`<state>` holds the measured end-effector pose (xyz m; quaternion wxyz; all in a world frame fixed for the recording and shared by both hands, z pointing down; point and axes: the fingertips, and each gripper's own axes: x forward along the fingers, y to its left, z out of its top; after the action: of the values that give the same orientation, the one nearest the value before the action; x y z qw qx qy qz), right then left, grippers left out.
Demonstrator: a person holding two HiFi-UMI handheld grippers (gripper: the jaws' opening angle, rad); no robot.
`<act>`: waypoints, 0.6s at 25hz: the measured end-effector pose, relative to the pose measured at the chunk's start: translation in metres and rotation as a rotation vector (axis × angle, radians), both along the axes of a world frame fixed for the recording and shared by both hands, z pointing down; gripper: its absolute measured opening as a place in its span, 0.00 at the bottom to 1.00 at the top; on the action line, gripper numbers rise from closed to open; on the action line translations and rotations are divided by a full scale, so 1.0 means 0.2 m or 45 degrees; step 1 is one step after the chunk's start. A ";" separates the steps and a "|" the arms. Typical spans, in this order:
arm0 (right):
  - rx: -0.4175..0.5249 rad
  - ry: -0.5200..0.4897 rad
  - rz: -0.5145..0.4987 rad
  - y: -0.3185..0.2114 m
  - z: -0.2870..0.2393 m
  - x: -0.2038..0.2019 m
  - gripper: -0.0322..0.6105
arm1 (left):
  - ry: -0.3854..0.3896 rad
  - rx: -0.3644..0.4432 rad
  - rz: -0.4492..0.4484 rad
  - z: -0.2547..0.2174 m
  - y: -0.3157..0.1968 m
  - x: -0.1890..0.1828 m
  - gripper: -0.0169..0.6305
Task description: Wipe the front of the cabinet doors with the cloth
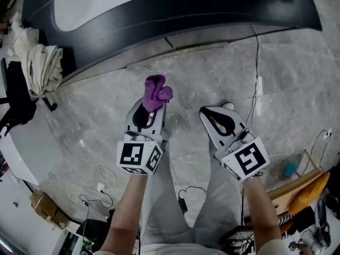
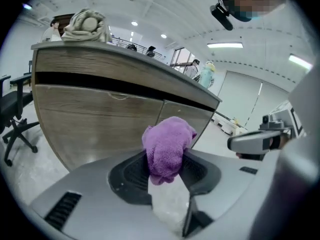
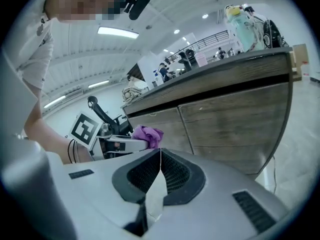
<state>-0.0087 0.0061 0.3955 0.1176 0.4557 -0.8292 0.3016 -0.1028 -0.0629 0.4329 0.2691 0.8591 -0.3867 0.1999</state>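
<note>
**Bright hall, grey floor**

Pale grey marbled floor (image 1: 297, 78) tiles spread throughout, thin cables (image 1: 257, 62) trailing across them at right. A black office chair (image 2: 11, 115) stands at far left. Strip lights (image 2: 225, 45) glow on the white ceiling (image 2: 165, 4).

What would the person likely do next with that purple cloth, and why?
Probably push the left gripper forward until the purple cloth meets the wooden cabinet doors. The cloth is clamped in its jaws, but bare floor lies between it and the doors. The right gripper is shut and empty.
</note>
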 end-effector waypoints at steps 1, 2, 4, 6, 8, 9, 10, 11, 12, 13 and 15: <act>0.000 0.004 -0.008 0.03 -0.02 0.09 0.09 | 0.014 -0.004 -0.018 -0.02 0.03 0.09 0.25; 0.002 0.007 -0.015 0.05 -0.04 0.18 0.09 | 0.022 -0.010 -0.039 -0.04 0.05 0.18 0.25; 0.015 0.009 -0.029 0.08 -0.09 0.36 0.09 | 0.023 -0.020 -0.079 -0.07 0.11 0.33 0.25; 0.037 0.014 -0.052 0.09 -0.13 0.50 0.09 | 0.025 -0.020 -0.107 -0.11 0.15 0.47 0.25; 0.046 0.020 -0.063 0.10 -0.16 0.62 0.09 | 0.042 -0.007 -0.116 -0.18 0.17 0.60 0.25; 0.046 0.020 -0.055 0.10 -0.17 0.68 0.09 | 0.050 0.005 -0.114 -0.22 0.18 0.65 0.25; 0.048 0.017 -0.040 0.10 -0.18 0.72 0.09 | 0.054 0.019 -0.108 -0.26 0.19 0.69 0.25; 0.052 0.013 -0.022 0.10 -0.19 0.76 0.09 | 0.054 0.035 -0.101 -0.29 0.19 0.73 0.25; 0.056 0.007 -0.002 0.10 -0.20 0.79 0.09 | 0.052 0.049 -0.094 -0.31 0.19 0.76 0.25; 0.058 0.001 0.018 0.09 -0.19 0.82 0.09 | 0.049 0.058 -0.088 -0.32 0.18 0.79 0.25; 0.049 -0.001 0.048 0.10 -0.16 0.83 0.09 | 0.057 0.059 -0.083 -0.32 0.17 0.81 0.25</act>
<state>0.1580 0.0253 0.3626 0.1027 0.4734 -0.8261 0.2879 0.0590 -0.0282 0.3684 0.2638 0.8563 -0.4130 0.1628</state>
